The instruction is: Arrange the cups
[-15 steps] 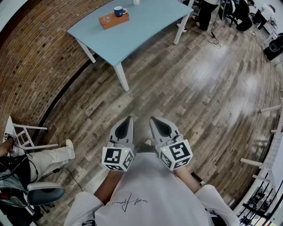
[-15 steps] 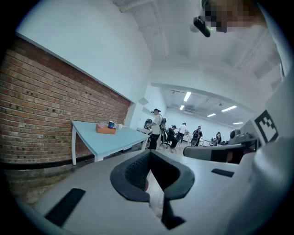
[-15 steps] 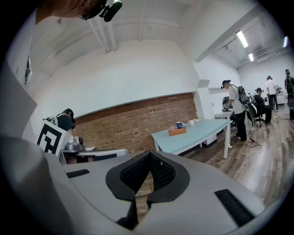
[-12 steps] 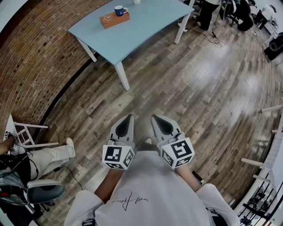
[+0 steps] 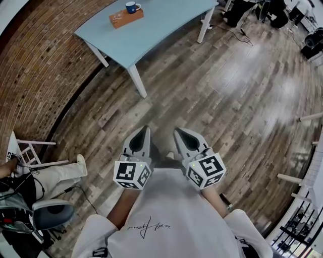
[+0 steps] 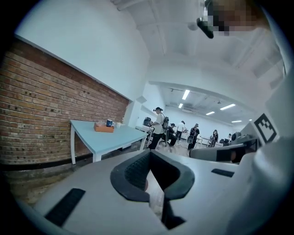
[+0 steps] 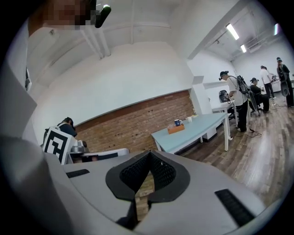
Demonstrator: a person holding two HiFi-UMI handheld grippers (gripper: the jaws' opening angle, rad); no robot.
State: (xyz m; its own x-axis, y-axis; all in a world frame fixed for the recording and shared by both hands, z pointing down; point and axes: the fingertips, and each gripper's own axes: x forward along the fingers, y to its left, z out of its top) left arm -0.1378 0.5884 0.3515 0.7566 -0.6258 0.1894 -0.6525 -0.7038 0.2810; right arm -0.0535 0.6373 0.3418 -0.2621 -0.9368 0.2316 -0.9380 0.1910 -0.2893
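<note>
A blue cup [image 5: 132, 6] stands on a brown wooden block [image 5: 125, 18] at the far end of a light blue table [image 5: 151, 27]. The same cup [image 6: 110, 122] and block [image 6: 104, 128] show far off in the left gripper view, and again small as the cup [image 7: 177, 122] in the right gripper view. My left gripper [image 5: 147, 129] and right gripper [image 5: 177, 132] are held side by side in front of my chest, well short of the table. Both are shut, with nothing between their jaws.
A brick wall [image 5: 35, 65] curves along the left. A seated person's leg [image 5: 55, 179] and a white chair [image 5: 28, 153] are at the lower left. Wooden floor [image 5: 227, 95] lies between me and the table. Several people [image 6: 158, 126] stand at the far end of the room.
The table and cup have shifted slightly up and left in the head view. Both grippers stay shut and side by side, now a little higher in the picture.
</note>
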